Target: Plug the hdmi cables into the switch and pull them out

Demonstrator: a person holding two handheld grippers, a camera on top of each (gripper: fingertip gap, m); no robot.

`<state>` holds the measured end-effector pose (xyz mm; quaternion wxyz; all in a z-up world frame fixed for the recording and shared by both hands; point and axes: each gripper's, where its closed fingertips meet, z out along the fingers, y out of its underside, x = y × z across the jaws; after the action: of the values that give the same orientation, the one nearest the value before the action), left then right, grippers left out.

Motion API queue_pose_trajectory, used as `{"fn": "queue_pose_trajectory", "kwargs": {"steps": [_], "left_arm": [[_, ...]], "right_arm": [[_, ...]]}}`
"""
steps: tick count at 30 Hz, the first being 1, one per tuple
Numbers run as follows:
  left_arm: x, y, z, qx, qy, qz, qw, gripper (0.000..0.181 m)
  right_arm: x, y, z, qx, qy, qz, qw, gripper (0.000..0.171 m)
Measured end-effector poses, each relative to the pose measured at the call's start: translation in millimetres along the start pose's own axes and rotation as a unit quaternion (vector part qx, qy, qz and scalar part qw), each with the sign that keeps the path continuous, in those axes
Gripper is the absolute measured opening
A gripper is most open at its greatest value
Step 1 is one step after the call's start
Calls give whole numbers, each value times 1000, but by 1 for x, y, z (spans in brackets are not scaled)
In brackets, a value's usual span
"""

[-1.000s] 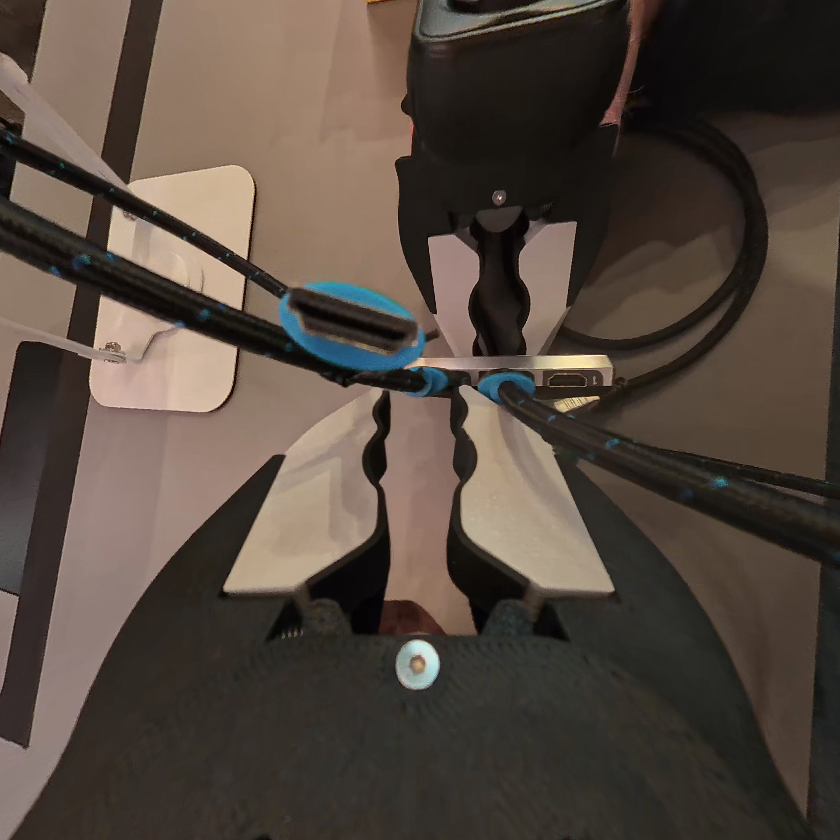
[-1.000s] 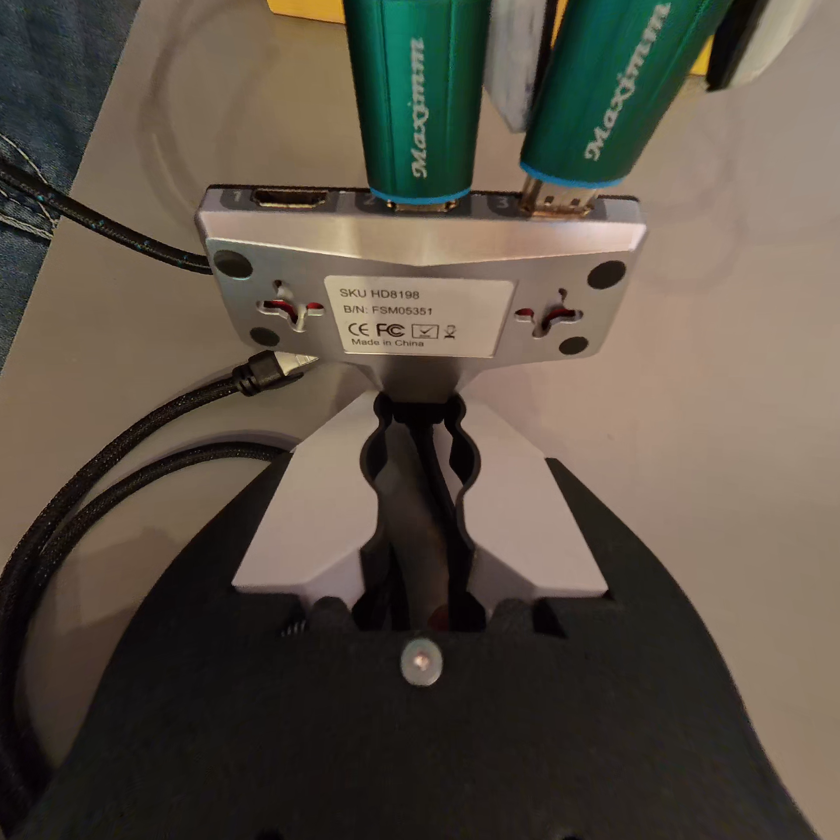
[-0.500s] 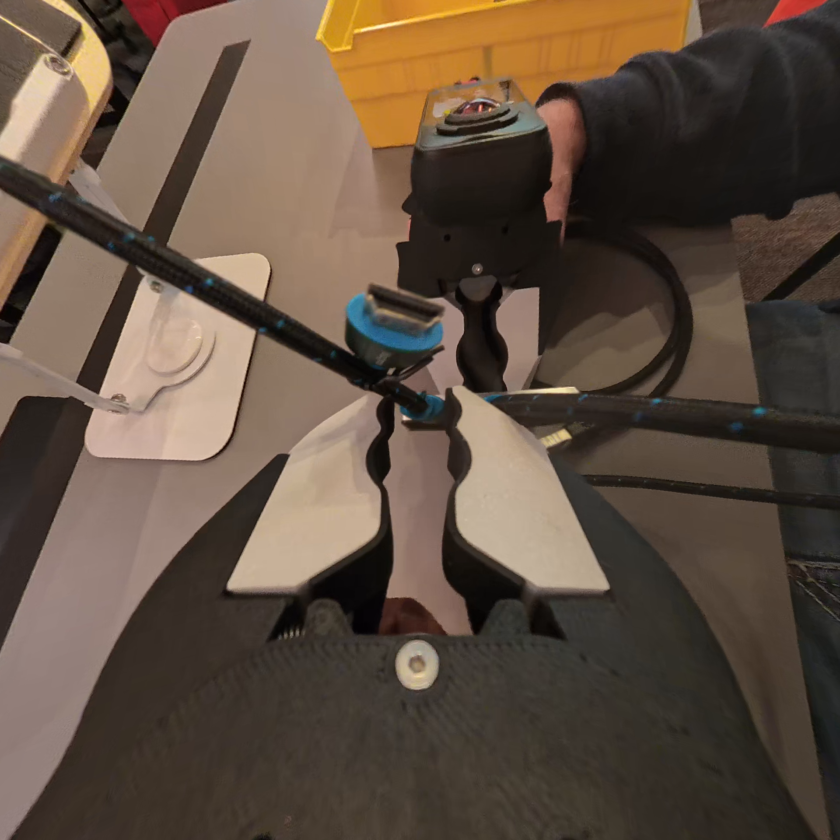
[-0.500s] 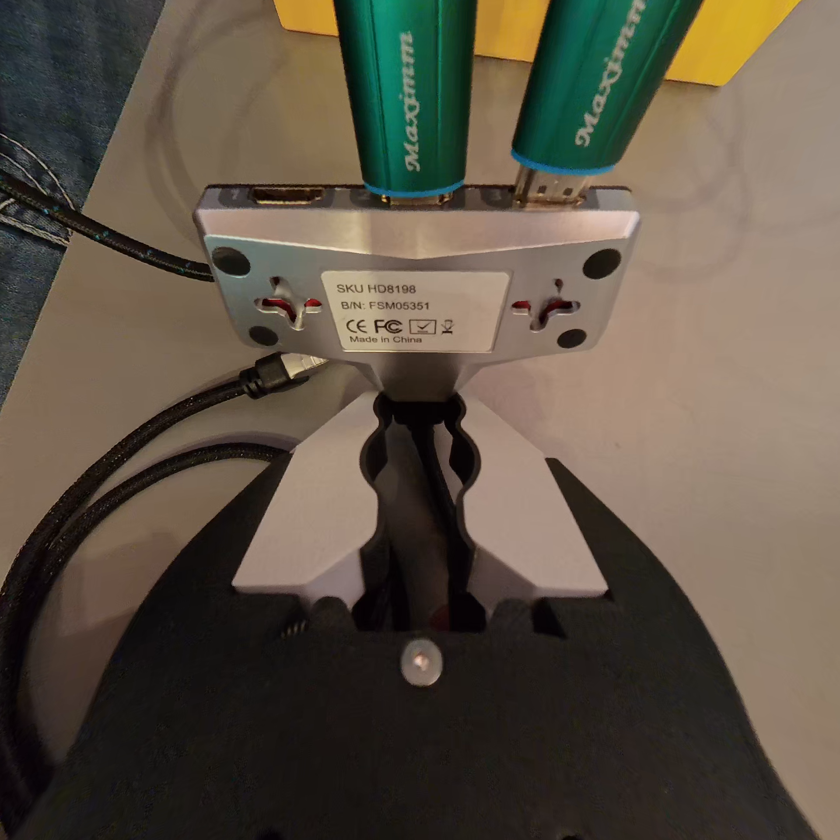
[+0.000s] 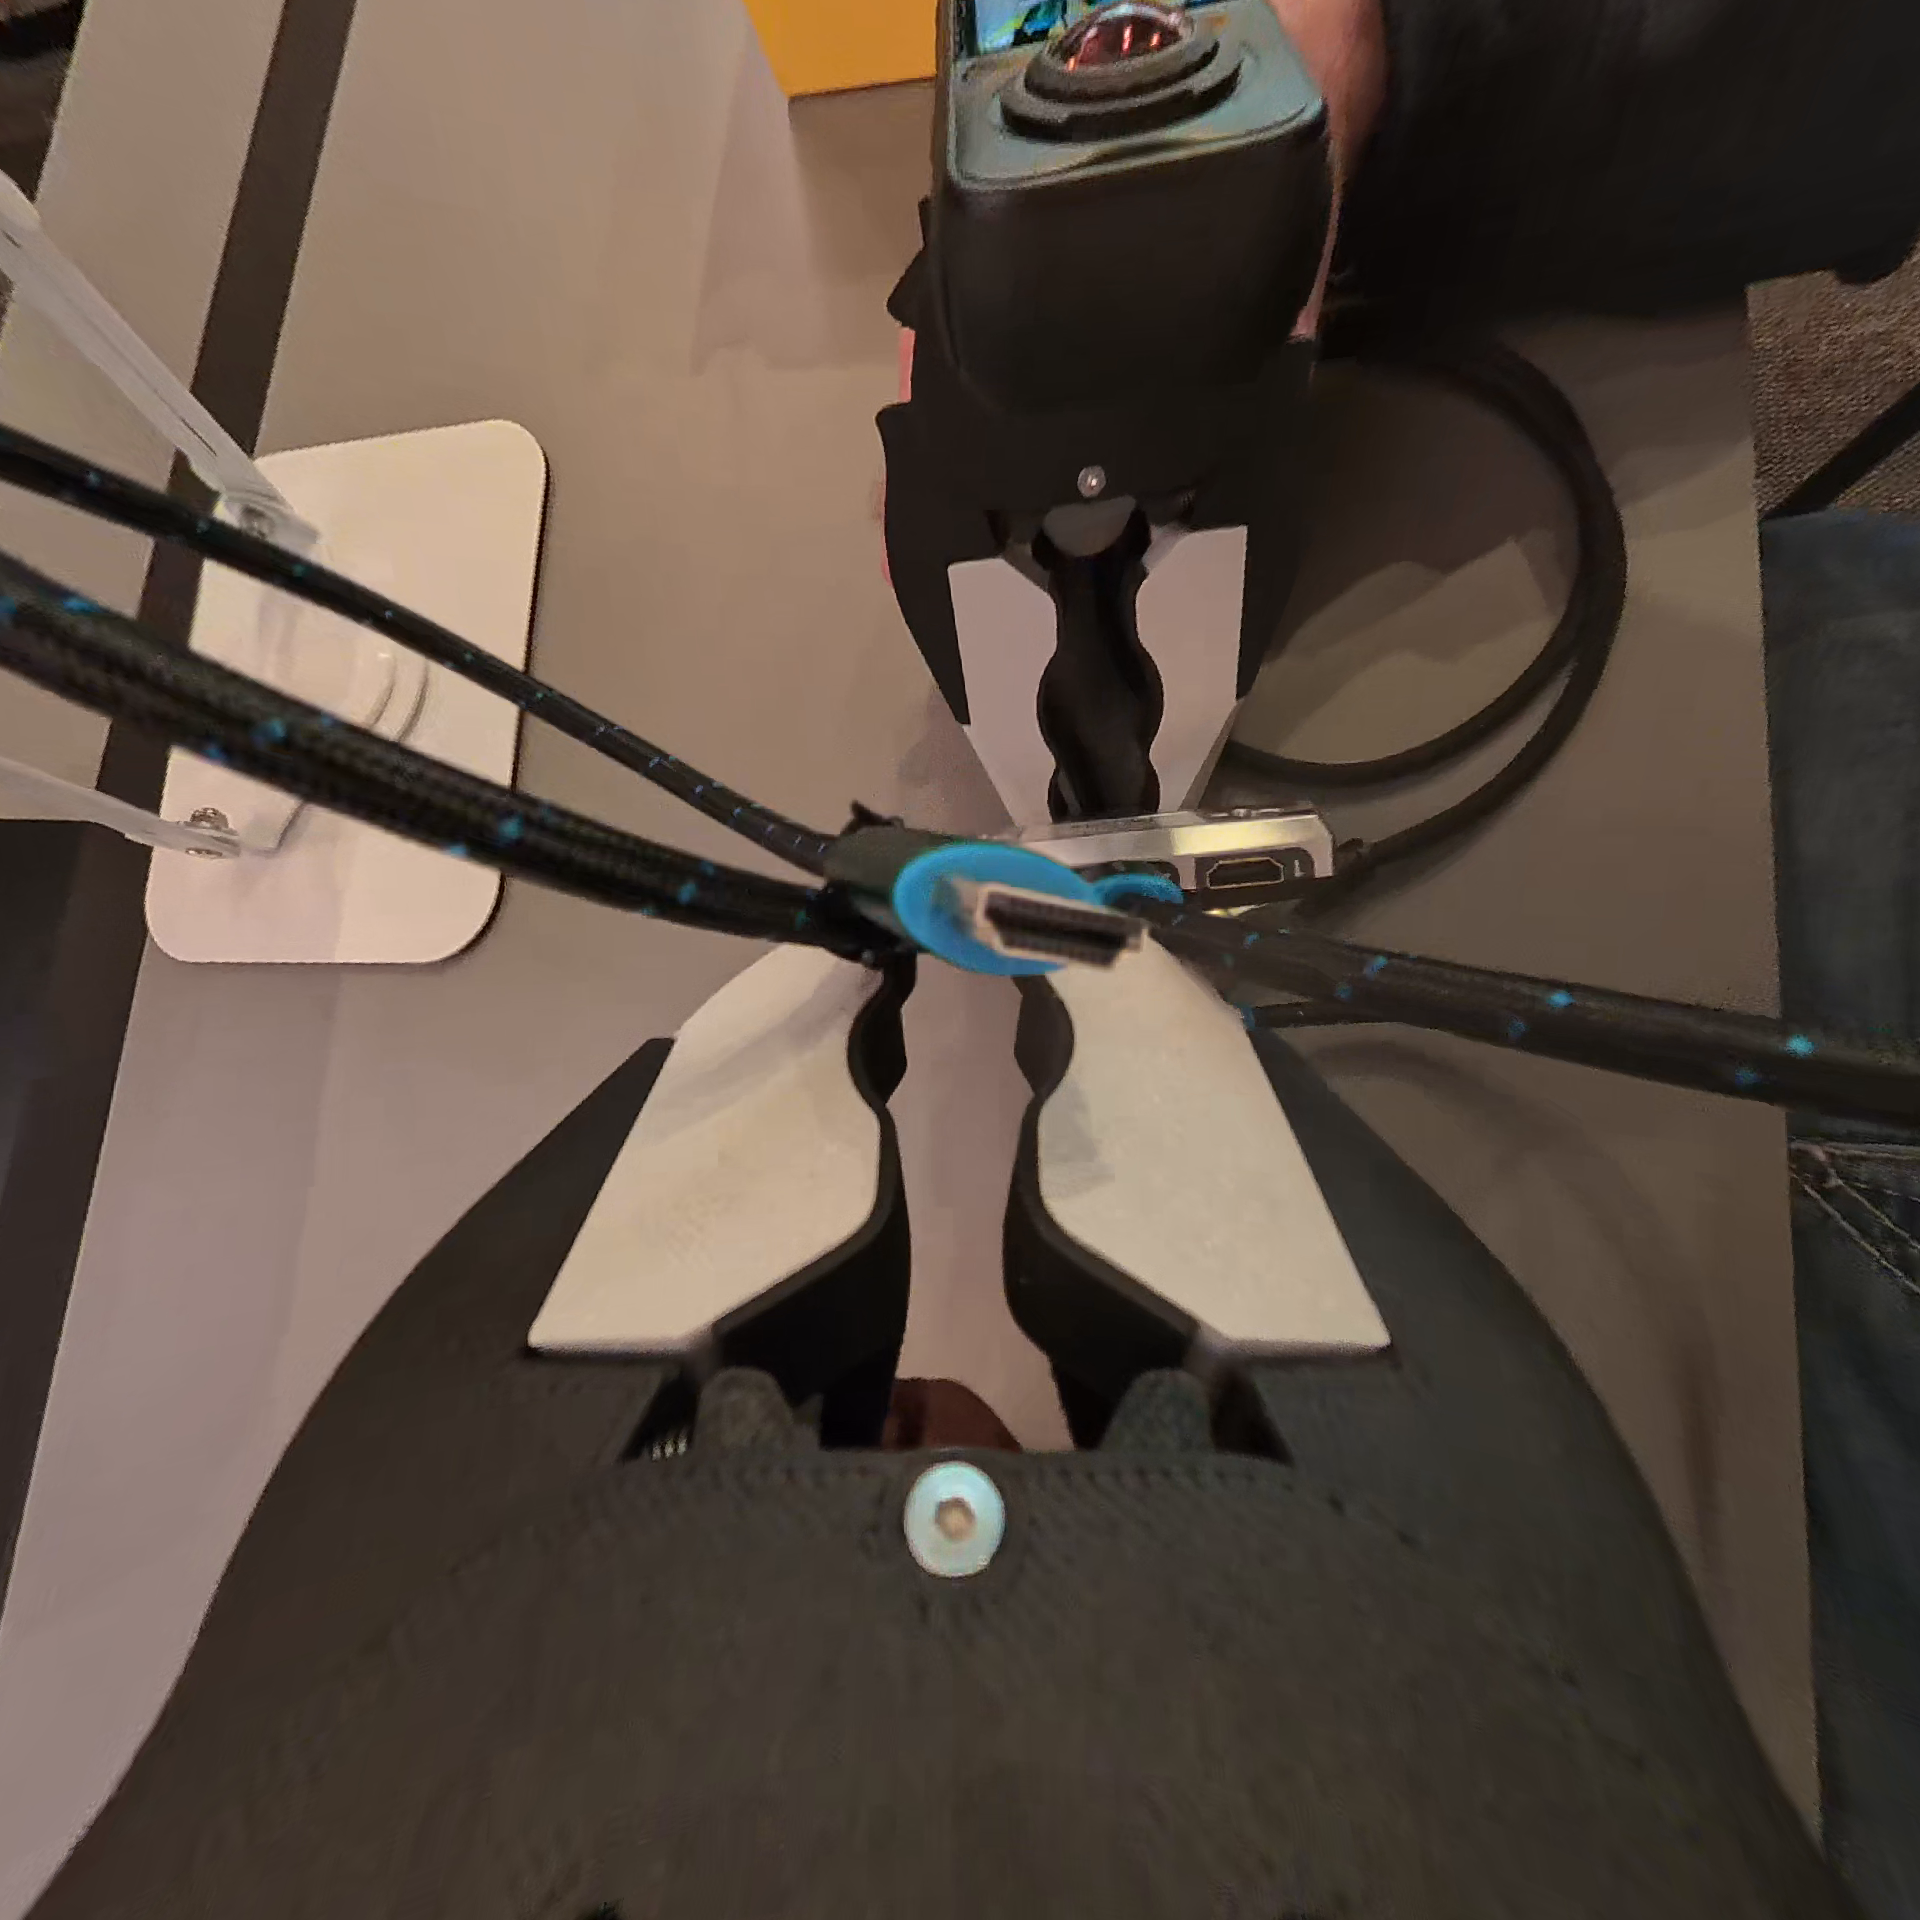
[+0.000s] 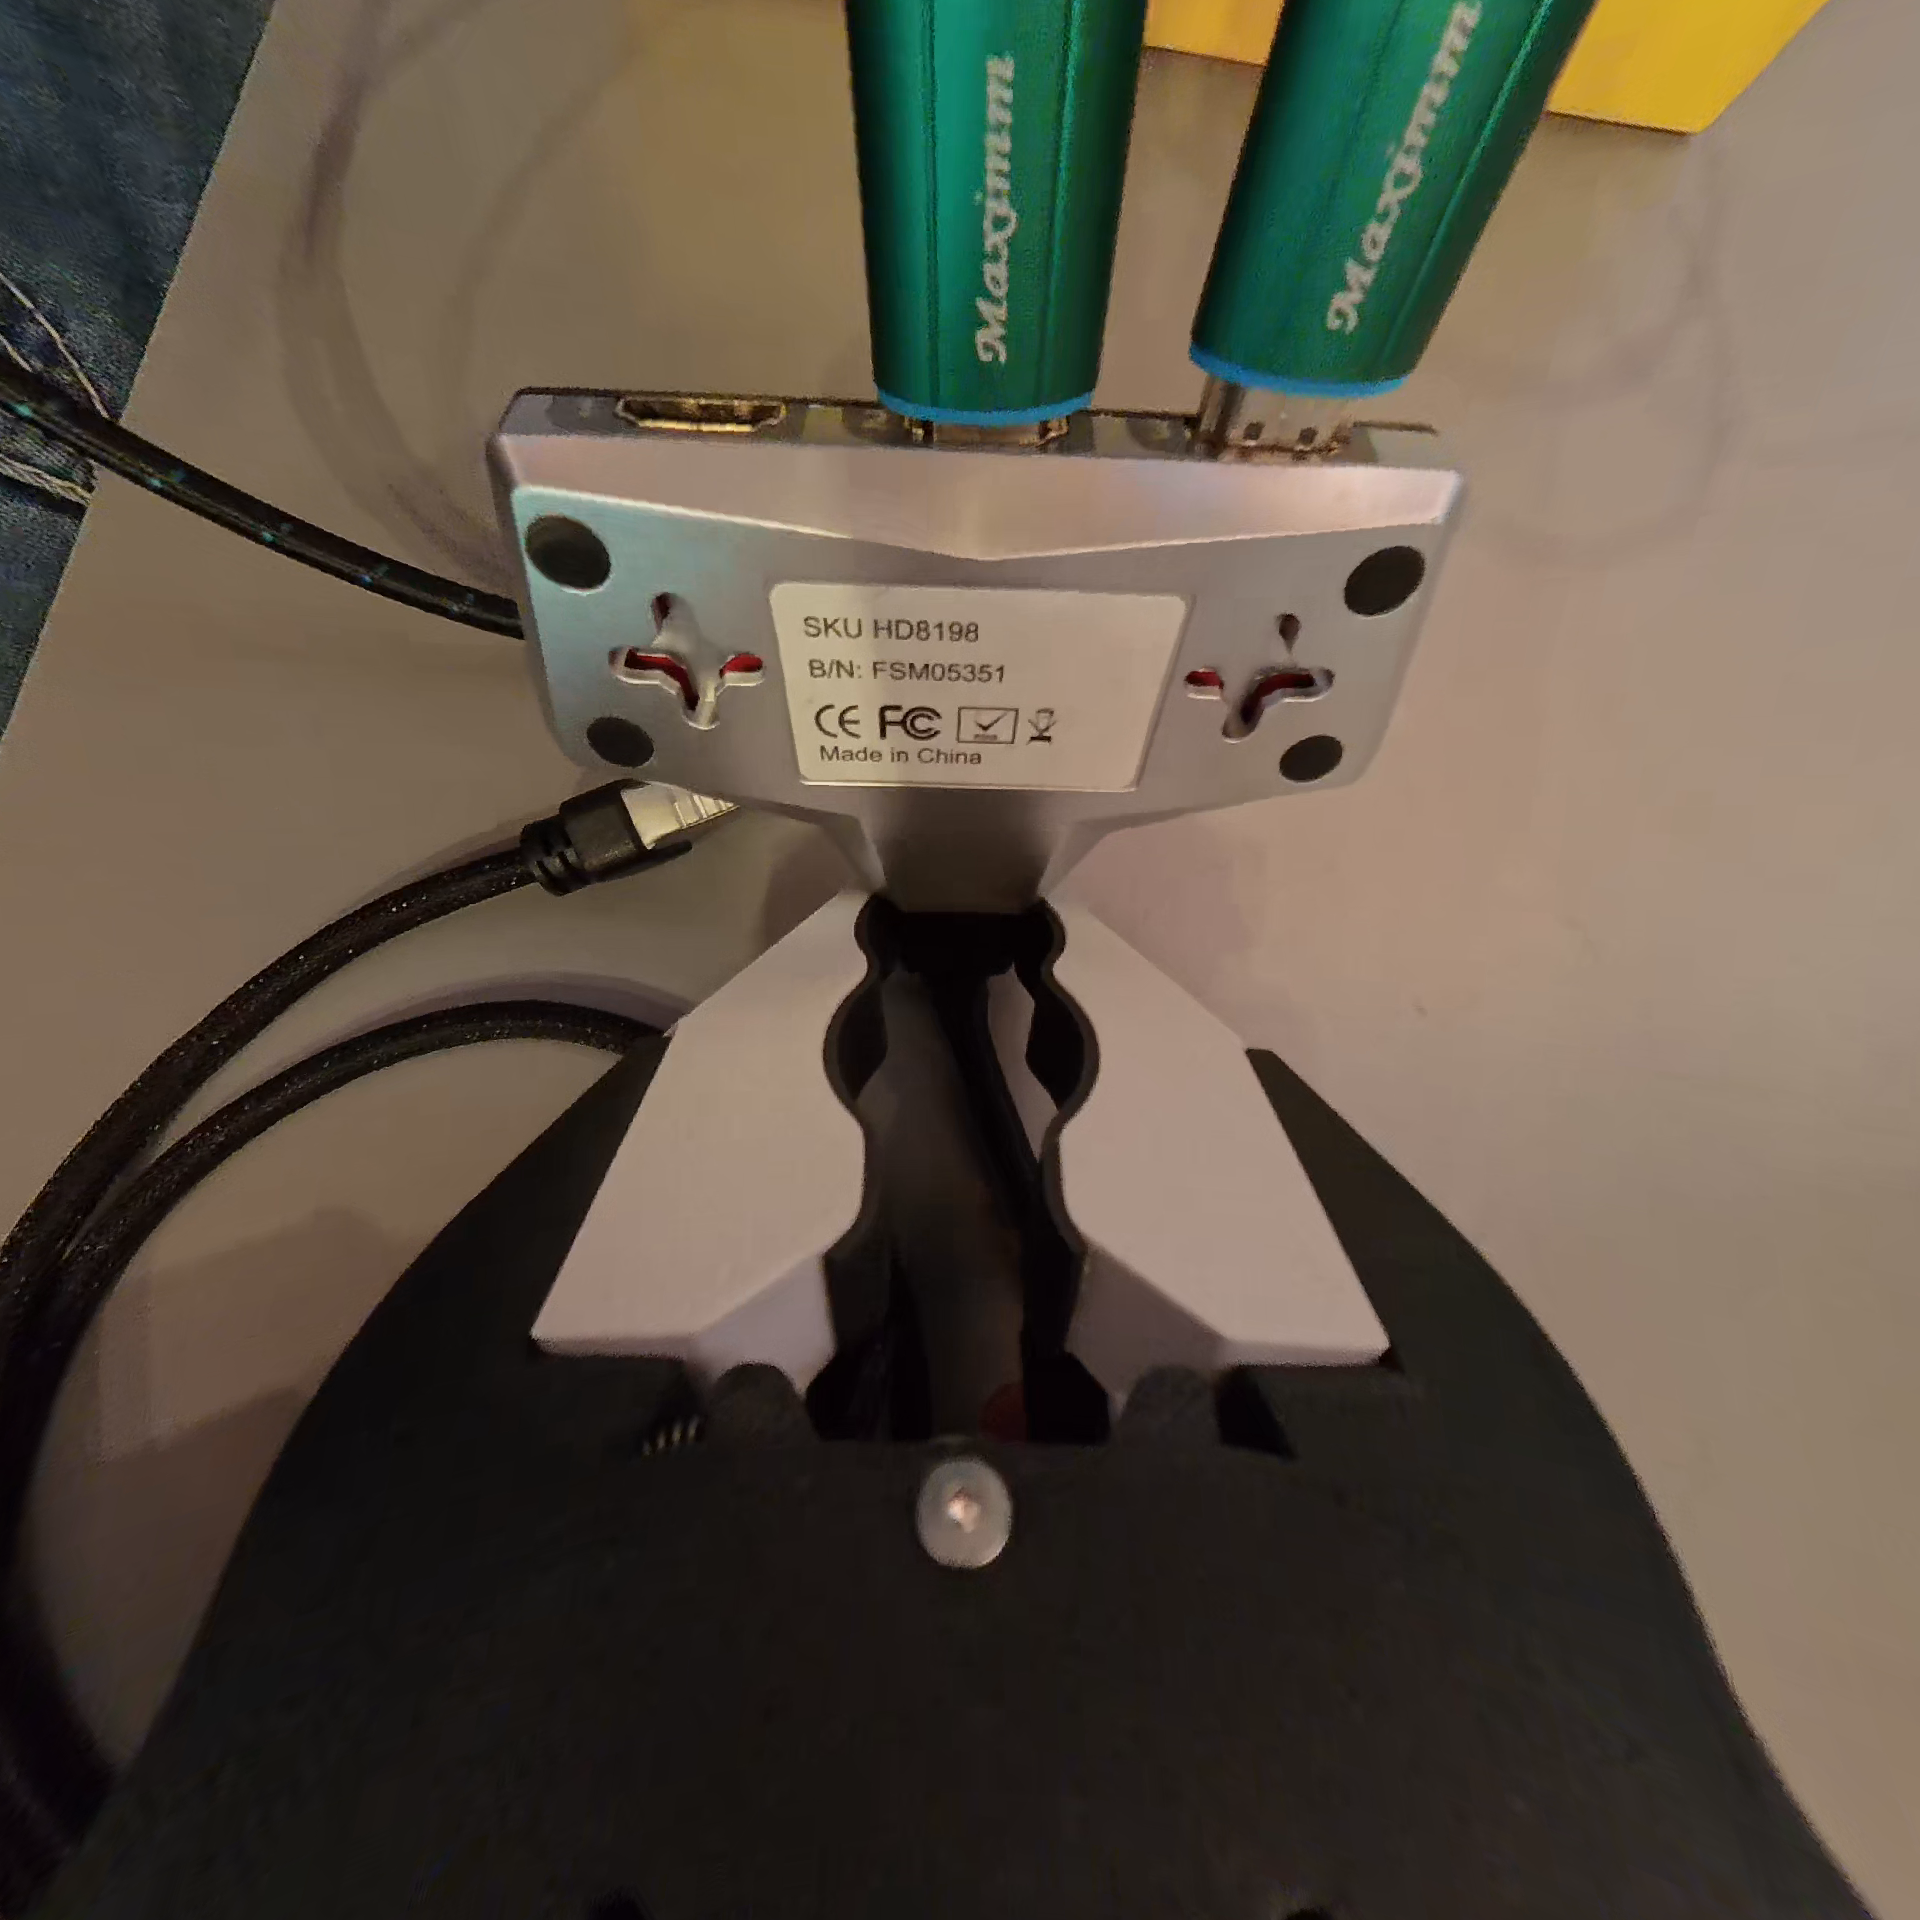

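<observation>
On the switch [image 6: 977, 540], right plug [image 6: 1340, 208] half out (as before), middle seated

A white rectangular sticker [image 6: 977, 686] sat in the middle of the brushed silver underside of the switch [image 6: 977, 520]. It bore two lines of dark letters and digits, then a row of small certification-type marks, then a short line of print. The green shell of the middle HDMI plug [image 6: 977, 208] carried one pale script word running along its length, and the right-hand HDMI plug [image 6: 1361, 187] carried a like word. Small marks by the ports on the switch's edge were too faint to read. In the left wrist view, nothing legible showed.
</observation>
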<state>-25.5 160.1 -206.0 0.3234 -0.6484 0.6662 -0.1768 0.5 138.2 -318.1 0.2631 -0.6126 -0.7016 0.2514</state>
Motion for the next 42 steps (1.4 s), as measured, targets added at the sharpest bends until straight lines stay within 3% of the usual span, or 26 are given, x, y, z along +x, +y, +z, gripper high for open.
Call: {"fn": "queue_pose_trajectory", "kwargs": {"steps": [1, 14, 31, 40, 42], "left_arm": [[0, 1, 0, 1, 0, -1, 1000, 17], [-1, 8, 2, -9, -5, -15, 1000, 17], [0, 16, 1, -98, 7, -12, 995, 17], [-3, 12, 3, -43, -34, -50, 997, 16], [-6, 17, 5, -32, -61, -55, 996, 8]], "right_arm": [[0, 0, 0, 0, 0, 0, 1000, 20], [0, 1, 2, 0, -4, 3, 1000, 19], [-1, 1, 3, -4, -6, 1, 1000, 19], [0, 1, 2, -1, -5, 3, 1000, 19], [-1, 1, 3, -1, -8, 3, 1000, 19]]}}
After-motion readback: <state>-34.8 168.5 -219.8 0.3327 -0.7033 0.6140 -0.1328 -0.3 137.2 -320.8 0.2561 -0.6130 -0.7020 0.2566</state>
